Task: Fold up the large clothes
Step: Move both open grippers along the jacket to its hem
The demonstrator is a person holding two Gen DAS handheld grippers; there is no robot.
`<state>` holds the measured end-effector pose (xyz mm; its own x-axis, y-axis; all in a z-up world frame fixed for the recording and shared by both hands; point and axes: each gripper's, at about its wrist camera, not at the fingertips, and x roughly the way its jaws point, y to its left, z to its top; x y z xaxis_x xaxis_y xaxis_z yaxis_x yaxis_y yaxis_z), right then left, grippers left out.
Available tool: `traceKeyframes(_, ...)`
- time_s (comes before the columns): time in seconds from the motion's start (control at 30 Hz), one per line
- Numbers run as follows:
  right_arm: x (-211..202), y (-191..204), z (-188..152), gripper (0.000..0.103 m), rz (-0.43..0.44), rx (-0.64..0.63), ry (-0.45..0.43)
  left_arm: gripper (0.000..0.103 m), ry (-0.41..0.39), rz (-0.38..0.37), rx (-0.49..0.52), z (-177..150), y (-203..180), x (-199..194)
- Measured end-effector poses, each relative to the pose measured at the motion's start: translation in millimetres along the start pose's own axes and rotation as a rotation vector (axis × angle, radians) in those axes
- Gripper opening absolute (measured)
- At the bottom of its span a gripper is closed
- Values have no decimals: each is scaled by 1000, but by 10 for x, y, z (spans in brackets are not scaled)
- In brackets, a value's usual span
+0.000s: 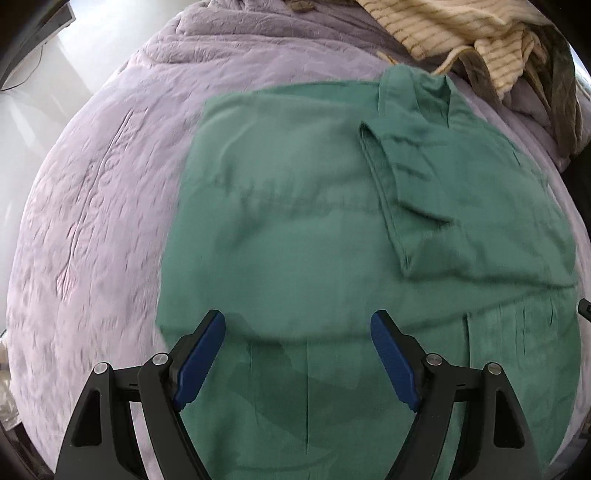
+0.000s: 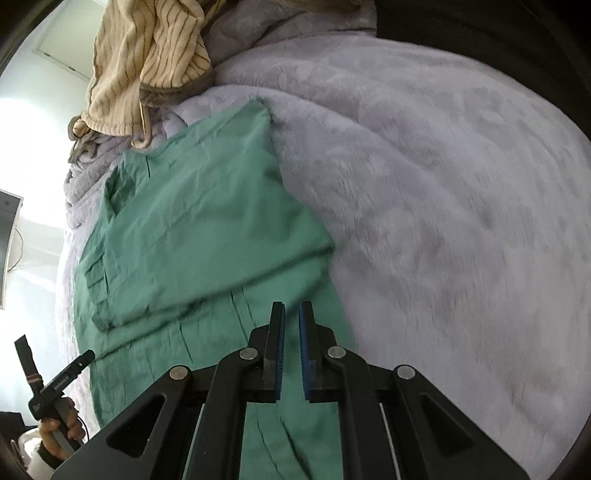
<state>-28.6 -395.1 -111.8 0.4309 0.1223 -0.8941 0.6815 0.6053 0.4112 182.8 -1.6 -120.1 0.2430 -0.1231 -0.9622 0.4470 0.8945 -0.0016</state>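
A green garment [image 1: 295, 221] lies spread flat on the lavender bed cover [image 1: 92, 221], with one side and its sleeve [image 1: 406, 192] folded in over the body. My left gripper [image 1: 297, 321] hovers above the garment's near part, its blue pads wide apart and nothing between them. In the right wrist view the same green garment [image 2: 192, 229] stretches away to the left. My right gripper [image 2: 291, 308] is shut over the garment's right edge, with only a thin slit between the pads and no cloth in it.
A cream striped garment [image 1: 461, 29] [image 2: 147, 55] is heaped at the far end of the bed, over grey-brown fabric. The bed cover [image 2: 443, 184] spreads wide to the right. A person's hand [image 2: 61, 424] grips the other tool's handle at the lower left.
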Motion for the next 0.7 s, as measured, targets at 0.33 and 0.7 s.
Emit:
traceKeyframes(0.33,-51,25,-405,9,-5,47,76,82,84,-13,5,-543,-9,-171)
traceKeyframes(0.7,409,126,694,9,68,100,-63,82,108,14,-13,-813,-98,-287)
